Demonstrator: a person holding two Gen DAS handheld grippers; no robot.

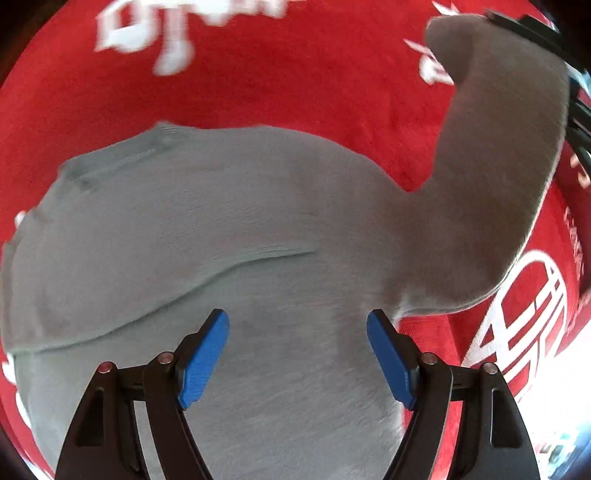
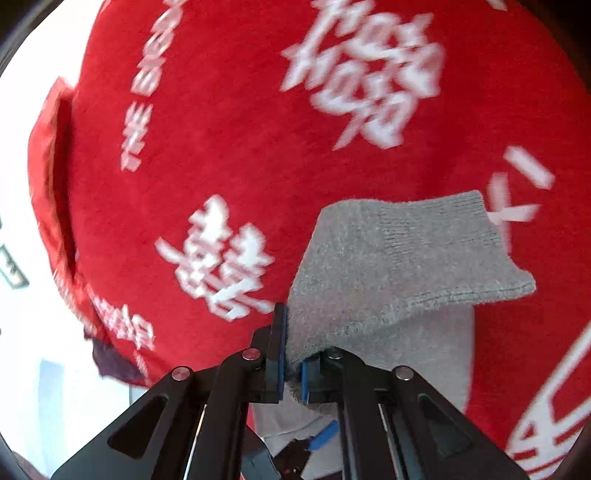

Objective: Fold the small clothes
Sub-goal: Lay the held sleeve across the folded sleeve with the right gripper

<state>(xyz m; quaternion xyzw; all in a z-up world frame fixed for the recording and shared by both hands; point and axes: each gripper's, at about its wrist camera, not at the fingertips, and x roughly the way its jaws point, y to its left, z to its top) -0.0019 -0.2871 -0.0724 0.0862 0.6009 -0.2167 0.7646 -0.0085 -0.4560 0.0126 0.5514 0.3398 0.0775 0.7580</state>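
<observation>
A small grey knit sweater [image 1: 207, 236] lies spread on a red cloth [image 1: 280, 85] with white characters. My left gripper [image 1: 297, 325] is open just above the sweater's body, its blue pads [image 1: 201, 362] apart and holding nothing. One grey sleeve [image 1: 502, 155] is lifted up at the right, held at its far end by my right gripper [image 1: 532, 29]. In the right wrist view my right gripper [image 2: 291, 354] is shut on the sleeve [image 2: 399, 258] near its ribbed cuff [image 2: 458, 229], which hangs over the fingers.
The red cloth [image 2: 229, 122] covers the whole work surface and drops off at its left edge [image 2: 51, 206]. A bright white floor area [image 2: 22, 332] lies beyond. Part of my left gripper shows below the right one [image 2: 321, 439].
</observation>
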